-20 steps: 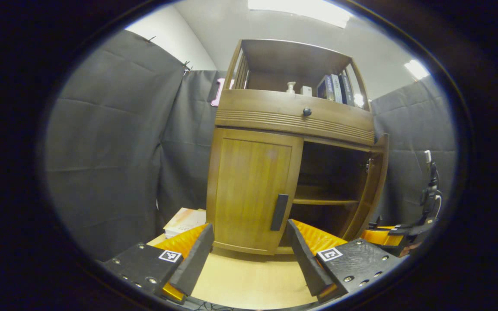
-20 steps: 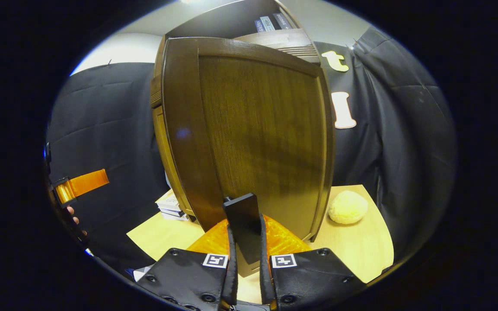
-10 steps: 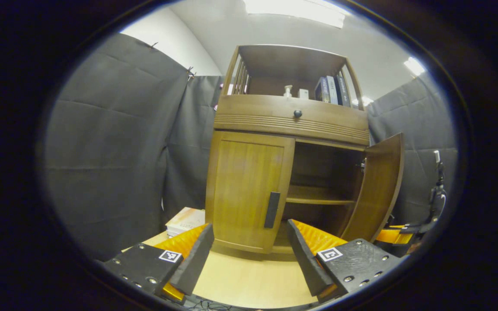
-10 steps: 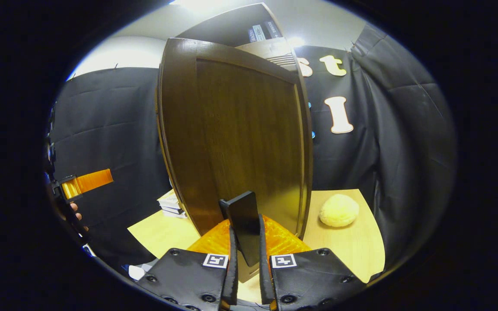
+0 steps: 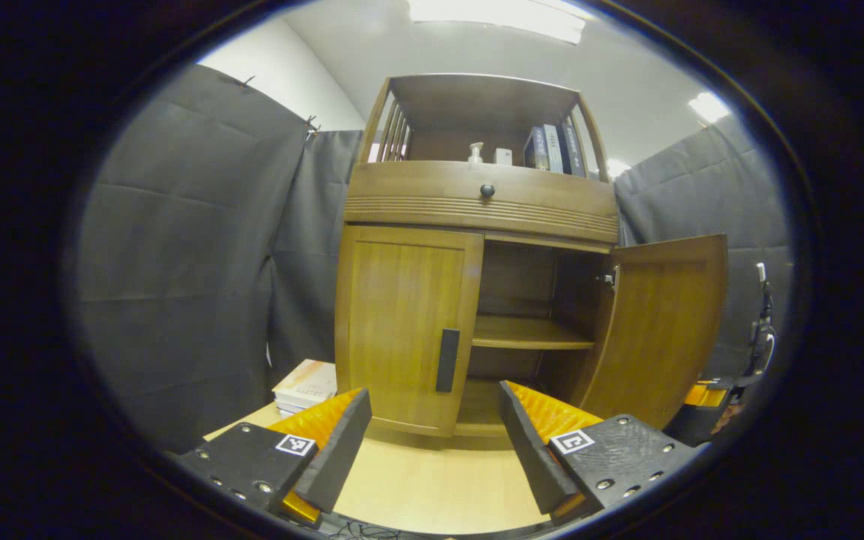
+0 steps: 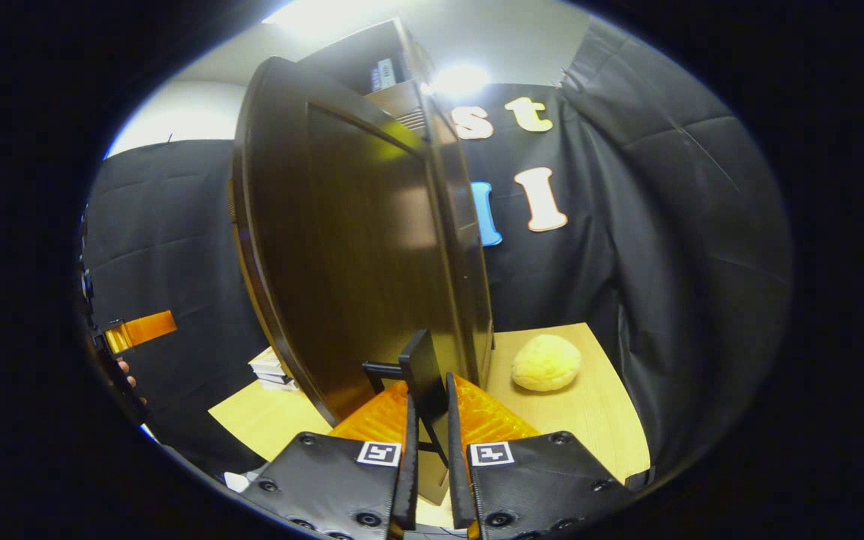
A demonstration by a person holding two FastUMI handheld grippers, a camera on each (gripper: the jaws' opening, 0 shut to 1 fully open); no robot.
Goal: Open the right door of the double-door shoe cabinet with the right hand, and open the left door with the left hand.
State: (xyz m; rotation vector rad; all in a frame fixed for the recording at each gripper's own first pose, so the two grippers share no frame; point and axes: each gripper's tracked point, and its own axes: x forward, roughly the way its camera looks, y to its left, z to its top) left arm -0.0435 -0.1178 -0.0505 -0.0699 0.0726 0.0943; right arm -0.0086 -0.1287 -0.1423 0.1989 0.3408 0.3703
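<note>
1. Wooden right door (image 5: pixel 661 330) of the shoe cabinet (image 5: pixel 477 202) has swung wider within a second; that half looks done.
2. Right hand-held gripper (image 6: pixel 428 442) stays clamped on its flat dark handle (image 6: pixel 424 367).
3. Left hand-held gripper (image 5: pixel 432 442) gapes empty before the closed left door (image 5: pixel 402 330), apparently near its handle (image 5: pixel 448 360).

Both views facing cabinet (image 5: pixel 477 255)

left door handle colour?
Black, a flat vertical bar handle on the closed left door; clearest in the left gripper view.
</note>
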